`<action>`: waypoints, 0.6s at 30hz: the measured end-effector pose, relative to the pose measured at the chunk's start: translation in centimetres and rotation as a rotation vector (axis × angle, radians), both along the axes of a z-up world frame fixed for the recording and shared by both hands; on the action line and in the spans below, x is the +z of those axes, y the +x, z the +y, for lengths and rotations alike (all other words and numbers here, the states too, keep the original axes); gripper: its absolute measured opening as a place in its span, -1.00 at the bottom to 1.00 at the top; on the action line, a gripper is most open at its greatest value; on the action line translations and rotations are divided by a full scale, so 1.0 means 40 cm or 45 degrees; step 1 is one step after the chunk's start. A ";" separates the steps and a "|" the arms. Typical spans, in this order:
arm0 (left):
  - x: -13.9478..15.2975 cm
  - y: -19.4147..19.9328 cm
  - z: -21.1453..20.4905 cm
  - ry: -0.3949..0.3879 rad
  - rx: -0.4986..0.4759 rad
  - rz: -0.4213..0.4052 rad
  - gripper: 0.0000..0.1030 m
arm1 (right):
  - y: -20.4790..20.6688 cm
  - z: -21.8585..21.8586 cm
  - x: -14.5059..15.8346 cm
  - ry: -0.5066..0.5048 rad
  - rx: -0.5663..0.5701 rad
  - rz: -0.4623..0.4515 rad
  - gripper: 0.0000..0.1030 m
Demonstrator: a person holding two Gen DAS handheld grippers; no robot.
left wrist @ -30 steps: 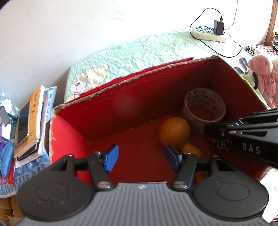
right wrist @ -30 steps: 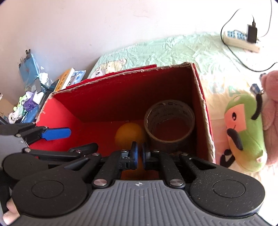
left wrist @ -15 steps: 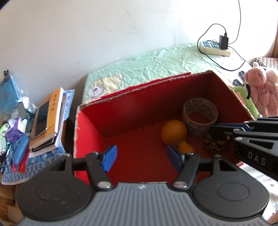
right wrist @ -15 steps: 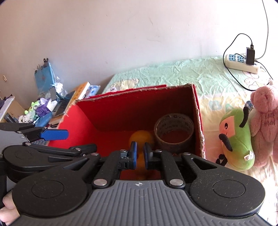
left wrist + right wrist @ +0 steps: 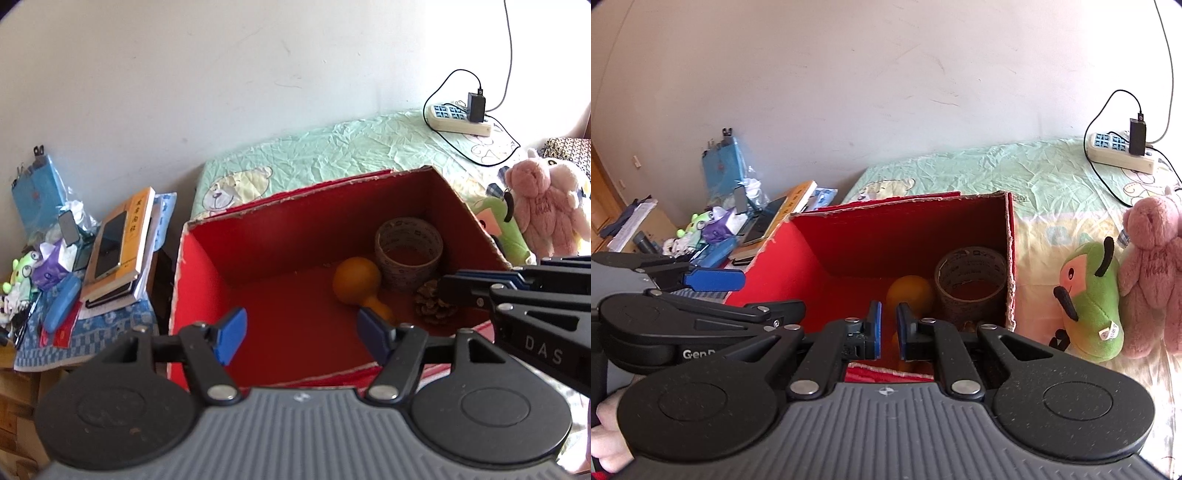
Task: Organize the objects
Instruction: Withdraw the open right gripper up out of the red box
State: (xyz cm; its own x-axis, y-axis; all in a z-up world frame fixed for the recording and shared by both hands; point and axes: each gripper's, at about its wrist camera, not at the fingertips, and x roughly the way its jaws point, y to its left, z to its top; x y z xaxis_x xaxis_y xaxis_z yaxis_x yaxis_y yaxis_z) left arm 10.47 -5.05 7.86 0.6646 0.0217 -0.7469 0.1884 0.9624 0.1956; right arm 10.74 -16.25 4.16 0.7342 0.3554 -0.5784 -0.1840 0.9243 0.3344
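- The left claw (image 5: 299, 334) stands wide with nothing between its blue pads (image 5: 231, 334), hovering over the near edge of the red box (image 5: 207, 280).
- The right claw (image 5: 888, 330) is nearly pinched together, a thin gap showing, and it grips nothing.
- Inside the box, toward its right end, lie one orange gourd-shaped toy (image 5: 356, 280), one roll of tape (image 5: 408, 253) and one pine cone (image 5: 434, 302): three things put away, close together, the cone just beside the tape.
- On the bed (image 5: 1015, 173), right of the box, stand two soft toys side by side: one green (image 5: 1089, 299), one pink bear (image 5: 1152, 273). These look like the things left to sort.
- Both should be light, squashy and unbreakable, and their plush is unlikely to slip; a pinch across the body or the head would likely hold best.
- Further out: one power strip (image 5: 1119, 151) with a charger plugged in on the bed, and a cluttered bench (image 5: 59, 317) with a stack of books (image 5: 125, 243) left of the box.
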 end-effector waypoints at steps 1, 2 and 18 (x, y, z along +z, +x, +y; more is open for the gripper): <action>0.002 -0.004 -0.003 0.000 0.007 0.001 0.37 | -0.004 -0.005 0.000 0.006 0.007 -0.002 -0.78; 0.003 -0.008 -0.006 -0.001 0.014 0.001 0.37 | -0.008 -0.009 0.000 0.013 0.015 -0.001 -0.78; -0.010 -0.081 -0.009 -0.118 0.114 0.051 0.37 | -0.063 -0.081 -0.013 0.147 0.231 -0.029 -0.79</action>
State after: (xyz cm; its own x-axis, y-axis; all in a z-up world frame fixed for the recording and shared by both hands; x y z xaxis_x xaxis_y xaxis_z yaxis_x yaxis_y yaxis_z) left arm 7.21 -5.42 7.45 0.6327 0.0092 -0.7744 0.1071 0.9893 0.0992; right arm 8.21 -19.48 3.65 0.6646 0.5459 -0.5101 -0.3528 0.8312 0.4298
